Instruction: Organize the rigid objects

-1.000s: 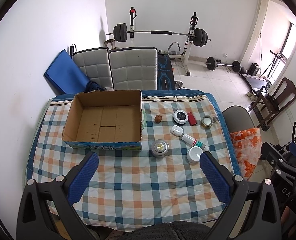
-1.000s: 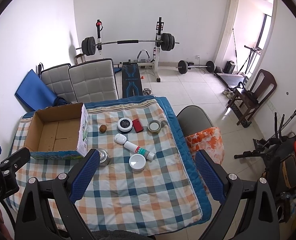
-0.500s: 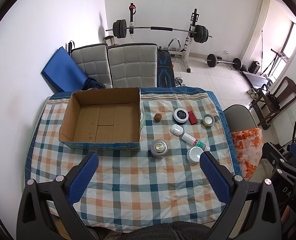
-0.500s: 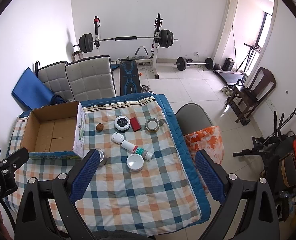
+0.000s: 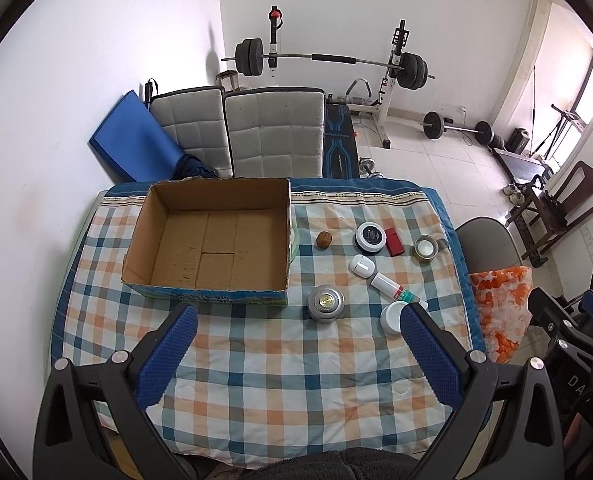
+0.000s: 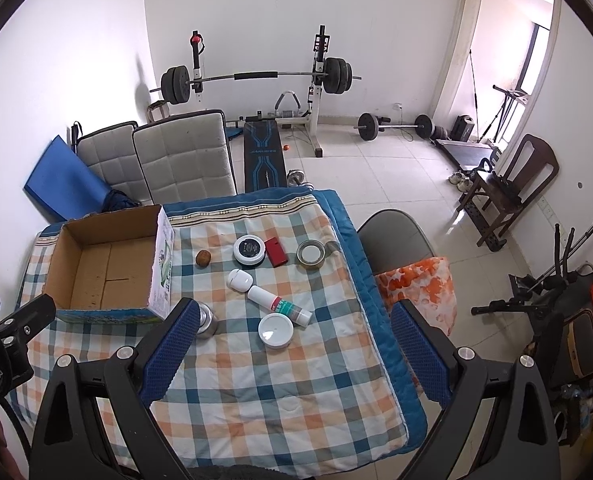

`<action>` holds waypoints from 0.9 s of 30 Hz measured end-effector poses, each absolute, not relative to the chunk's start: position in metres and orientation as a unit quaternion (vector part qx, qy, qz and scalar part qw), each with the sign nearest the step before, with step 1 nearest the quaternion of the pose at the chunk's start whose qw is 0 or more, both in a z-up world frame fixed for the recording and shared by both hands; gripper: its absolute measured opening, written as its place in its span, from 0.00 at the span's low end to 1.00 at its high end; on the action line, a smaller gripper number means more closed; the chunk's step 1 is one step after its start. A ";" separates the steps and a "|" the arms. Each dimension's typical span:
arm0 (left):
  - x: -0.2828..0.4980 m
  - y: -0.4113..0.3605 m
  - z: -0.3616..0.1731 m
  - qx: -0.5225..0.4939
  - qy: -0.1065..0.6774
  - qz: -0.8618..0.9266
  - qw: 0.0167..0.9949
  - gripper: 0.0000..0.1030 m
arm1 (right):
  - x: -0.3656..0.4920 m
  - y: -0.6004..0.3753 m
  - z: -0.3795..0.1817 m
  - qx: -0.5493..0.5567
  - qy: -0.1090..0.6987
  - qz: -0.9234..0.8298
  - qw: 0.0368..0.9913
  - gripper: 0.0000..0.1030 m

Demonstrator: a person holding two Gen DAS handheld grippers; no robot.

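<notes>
Both grippers spread wide above table; cardboard box (image 5: 212, 236) empty

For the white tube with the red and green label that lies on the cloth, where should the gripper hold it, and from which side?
Grip the white tube at its middle, on the label, coming from above with the fingers across its width. It lies flat and diagonal, so the long sides are free. Its lower end sits very near the white round jar, so avoid that end.

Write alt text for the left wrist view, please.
An open, empty cardboard box sits on a checked tablecloth, with small containers such as a silver tin and a red case scattered to its right. The open left hand-held gripper hovers in the foreground, holding nothing.
</notes>
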State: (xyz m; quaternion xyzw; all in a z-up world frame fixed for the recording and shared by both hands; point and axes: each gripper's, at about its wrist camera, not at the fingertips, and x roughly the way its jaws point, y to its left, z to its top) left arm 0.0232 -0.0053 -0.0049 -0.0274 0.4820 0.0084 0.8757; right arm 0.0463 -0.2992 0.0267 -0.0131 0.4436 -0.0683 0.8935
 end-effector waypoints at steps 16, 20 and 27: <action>0.024 -0.002 -0.005 -0.028 0.481 0.010 0.876 1.00 | 0.053 -0.290 0.029 -0.012 0.443 -0.064 0.894 0.95; 0.024 -0.003 -0.005 -0.028 0.480 0.011 0.877 1.00 | 0.053 -0.288 0.028 -0.013 0.444 -0.064 0.894 0.95; 0.036 -0.001 -0.011 -0.016 0.486 0.001 0.874 1.00 | 0.056 -0.286 0.021 -0.004 0.451 -0.064 0.890 0.95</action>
